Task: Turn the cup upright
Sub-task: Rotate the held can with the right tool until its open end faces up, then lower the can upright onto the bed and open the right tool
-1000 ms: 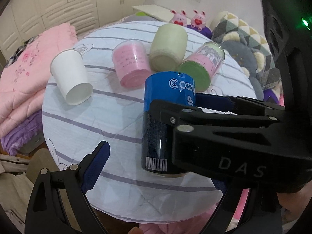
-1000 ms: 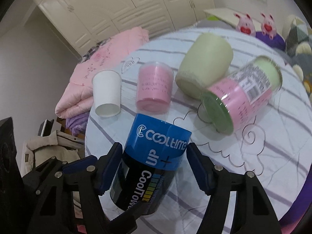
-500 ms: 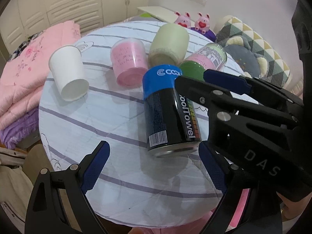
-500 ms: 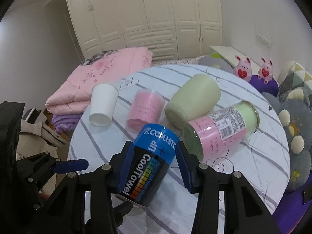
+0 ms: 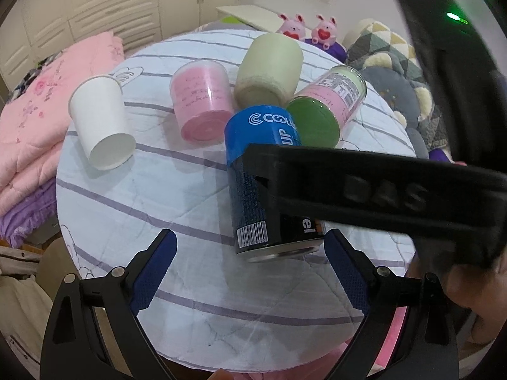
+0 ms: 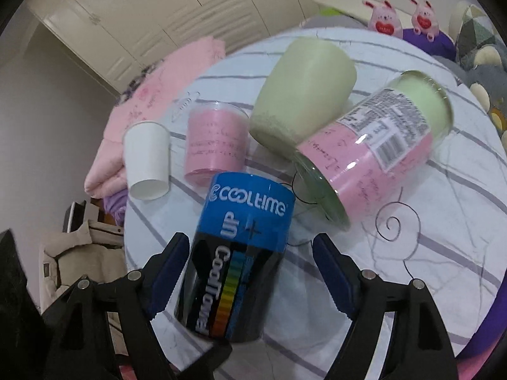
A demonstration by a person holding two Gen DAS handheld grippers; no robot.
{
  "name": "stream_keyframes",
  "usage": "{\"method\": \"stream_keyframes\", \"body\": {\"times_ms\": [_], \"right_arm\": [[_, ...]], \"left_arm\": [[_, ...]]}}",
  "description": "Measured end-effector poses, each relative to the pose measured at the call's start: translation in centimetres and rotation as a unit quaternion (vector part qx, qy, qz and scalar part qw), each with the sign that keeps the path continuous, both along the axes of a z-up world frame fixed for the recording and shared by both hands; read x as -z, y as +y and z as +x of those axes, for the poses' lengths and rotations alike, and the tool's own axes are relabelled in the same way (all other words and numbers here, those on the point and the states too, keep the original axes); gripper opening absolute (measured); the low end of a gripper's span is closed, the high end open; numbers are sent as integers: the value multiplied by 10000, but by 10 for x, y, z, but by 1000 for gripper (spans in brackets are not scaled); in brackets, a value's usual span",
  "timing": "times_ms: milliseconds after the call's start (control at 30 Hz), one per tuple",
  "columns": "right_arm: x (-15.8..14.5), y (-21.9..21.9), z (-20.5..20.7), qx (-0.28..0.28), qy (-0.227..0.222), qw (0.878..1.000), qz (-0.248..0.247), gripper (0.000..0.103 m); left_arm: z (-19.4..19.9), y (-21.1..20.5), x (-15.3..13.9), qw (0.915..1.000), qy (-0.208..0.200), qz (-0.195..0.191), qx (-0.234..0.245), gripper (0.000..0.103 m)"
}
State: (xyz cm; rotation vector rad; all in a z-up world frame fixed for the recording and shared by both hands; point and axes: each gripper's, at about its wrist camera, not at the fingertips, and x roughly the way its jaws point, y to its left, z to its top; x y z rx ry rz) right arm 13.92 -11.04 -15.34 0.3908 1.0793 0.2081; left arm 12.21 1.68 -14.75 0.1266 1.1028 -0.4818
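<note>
A blue and black can-shaped cup (image 5: pixel 253 171) lies on its side on the round striped table (image 5: pixel 158 190); it also shows in the right wrist view (image 6: pixel 234 262). My right gripper (image 6: pixel 250 275) is open, one pad on each side of the cup with gaps; its black body crosses the cup in the left wrist view. My left gripper (image 5: pixel 250 269) is open and empty, near the cup's metal end. A white paper cup (image 5: pixel 101 123), a pink cup (image 5: pixel 202 101), a pale green cup (image 5: pixel 269 69) and a pink-and-green glass (image 5: pixel 326 107) lie on their sides behind.
Pink folded blankets (image 5: pixel 31 110) lie left of the table. Plush toys (image 5: pixel 304 28) and cushions (image 5: pixel 396 72) sit behind and to the right. White cabinets (image 6: pixel 190 9) stand at the back. The table edge is close below the left gripper.
My right gripper has opened off the blue cup, which now lies on the table. The right gripper's body has swung lower across the left wrist view.
</note>
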Motion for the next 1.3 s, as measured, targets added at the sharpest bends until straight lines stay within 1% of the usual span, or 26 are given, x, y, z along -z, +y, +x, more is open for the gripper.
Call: {"method": "stream_keyframes", "body": {"times_ms": [133, 233, 267, 333, 467, 600, 700, 833, 1033, 1200, 1300], "right_arm": [[11, 0, 14, -67, 331, 9989, 340, 81], [16, 2, 19, -181, 398, 9986, 303, 80], [15, 3, 19, -232, 344, 9986, 330, 72], [14, 4, 19, -315, 234, 9986, 358, 73], [7, 8, 10, -360, -6, 9992, 194, 72], [-9, 9, -4, -369, -407, 9985, 16, 72], [-25, 13, -18, -396, -907, 9939, -489, 72], [-30, 14, -27, -382, -1272, 9874, -861, 71], [-33, 17, -37, -442, -1590, 9796, -1148, 72], [-34, 20, -40, -461, -1861, 9719, -1365, 72], [-33, 24, -44, -490, -1966, 9682, -1469, 72]], "left_arm": [[5, 1, 2, 10000, 50, -22, 31, 97], [6, 0, 2, 10000, 40, -5, 59, 98], [7, 0, 3, 10000, 31, 4, 73, 98], [7, -1, 3, 10000, 32, 17, 81, 98], [5, -1, 5, 9999, 65, -6, 118, 98], [3, 1, 6, 10000, 60, -15, 38, 98], [4, 3, 5, 9999, 31, -68, -97, 98], [9, 5, 6, 9992, -41, -136, -360, 98], [12, 5, 9, 9982, -99, -170, -570, 98], [6, 0, 15, 9978, -290, 38, -596, 98], [3, 1, 17, 9974, -374, 68, -614, 98]]}}
